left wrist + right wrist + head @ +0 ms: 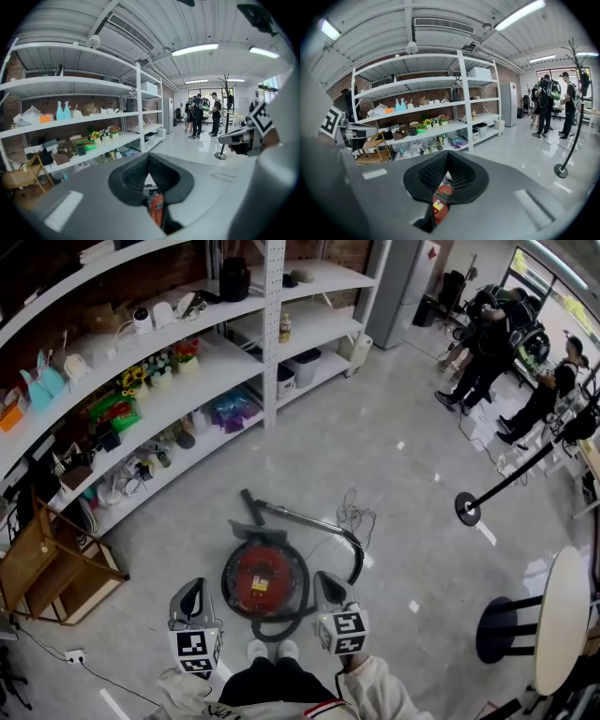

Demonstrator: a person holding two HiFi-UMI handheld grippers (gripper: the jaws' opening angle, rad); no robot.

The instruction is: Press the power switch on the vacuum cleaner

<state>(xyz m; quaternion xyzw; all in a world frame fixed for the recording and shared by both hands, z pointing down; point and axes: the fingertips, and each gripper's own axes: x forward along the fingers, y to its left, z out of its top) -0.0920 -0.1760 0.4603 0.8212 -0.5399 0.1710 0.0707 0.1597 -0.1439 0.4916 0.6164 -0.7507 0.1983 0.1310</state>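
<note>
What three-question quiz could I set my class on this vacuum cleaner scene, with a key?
1. True or false: the vacuum cleaner sits on a shelf.
2. Multiple choice: the round top of the vacuum cleaner is A) red, B) blue, C) green.
3. Short answer: what do the left gripper and the right gripper hold?

Key
1. False: it stands on the floor, just in front of the person's feet.
2. A.
3. Nothing: each gripper's jaws are shut with nothing between them. One gripper is on each side of the vacuum cleaner.
</note>
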